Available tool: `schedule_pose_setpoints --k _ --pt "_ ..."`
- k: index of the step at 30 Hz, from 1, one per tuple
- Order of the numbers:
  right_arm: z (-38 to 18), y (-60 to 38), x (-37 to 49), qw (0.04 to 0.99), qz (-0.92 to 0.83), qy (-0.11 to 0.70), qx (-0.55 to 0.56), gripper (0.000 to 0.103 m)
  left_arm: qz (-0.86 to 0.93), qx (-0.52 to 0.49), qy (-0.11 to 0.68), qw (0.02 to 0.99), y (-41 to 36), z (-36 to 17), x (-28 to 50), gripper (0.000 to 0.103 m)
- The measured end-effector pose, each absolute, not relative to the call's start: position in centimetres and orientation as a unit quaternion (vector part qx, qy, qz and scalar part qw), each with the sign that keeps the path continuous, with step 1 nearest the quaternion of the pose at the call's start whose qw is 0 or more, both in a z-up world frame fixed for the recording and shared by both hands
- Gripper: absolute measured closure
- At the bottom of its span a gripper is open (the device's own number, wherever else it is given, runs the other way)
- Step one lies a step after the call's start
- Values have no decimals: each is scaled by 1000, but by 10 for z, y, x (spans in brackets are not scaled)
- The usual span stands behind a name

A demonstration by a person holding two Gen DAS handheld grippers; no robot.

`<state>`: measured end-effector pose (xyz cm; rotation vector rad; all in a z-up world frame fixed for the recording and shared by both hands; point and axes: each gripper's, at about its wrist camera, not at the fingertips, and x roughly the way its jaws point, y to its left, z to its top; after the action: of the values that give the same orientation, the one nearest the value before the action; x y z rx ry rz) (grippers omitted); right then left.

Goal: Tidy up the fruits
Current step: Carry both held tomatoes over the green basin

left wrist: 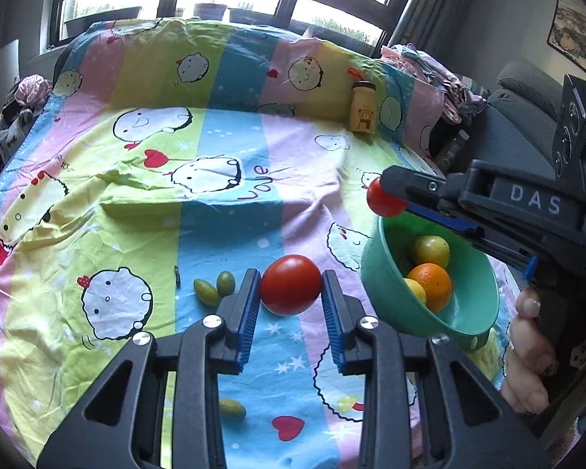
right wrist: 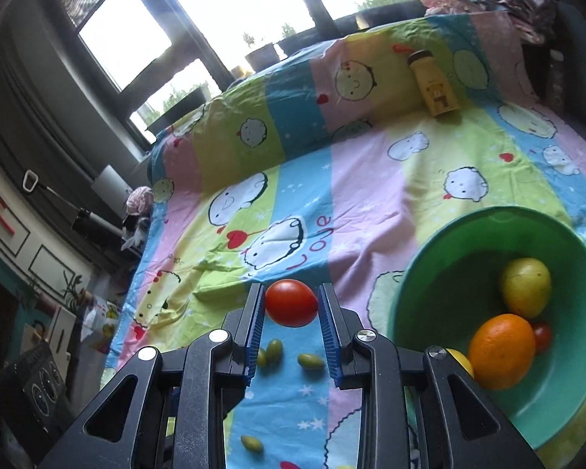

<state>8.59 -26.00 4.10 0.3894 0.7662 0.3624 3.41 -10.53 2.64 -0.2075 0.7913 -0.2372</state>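
Fingers [left wrist: 250,297] of the left gripper [left wrist: 291,293] flank a tomato [left wrist: 290,284].

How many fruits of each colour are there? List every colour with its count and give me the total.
Red round tomatoes: 3 (one in the left gripper, one in the right gripper, one in the green plastic bowl)
Round orange fruit: 1
Yellow round fruits: 2
Small green oval fruits: 4
Total: 10
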Motion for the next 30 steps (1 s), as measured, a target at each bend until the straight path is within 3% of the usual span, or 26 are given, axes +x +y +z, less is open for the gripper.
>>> schedule_pose_setpoints --k 16,30 --pt "36 -367 53 895 63 343 277 73 -178 -51 351 918 -192 58 46 72" --pt "15 -402 55 879 27 363 310 73 -219 -38 390 894 -248 28 71 72"
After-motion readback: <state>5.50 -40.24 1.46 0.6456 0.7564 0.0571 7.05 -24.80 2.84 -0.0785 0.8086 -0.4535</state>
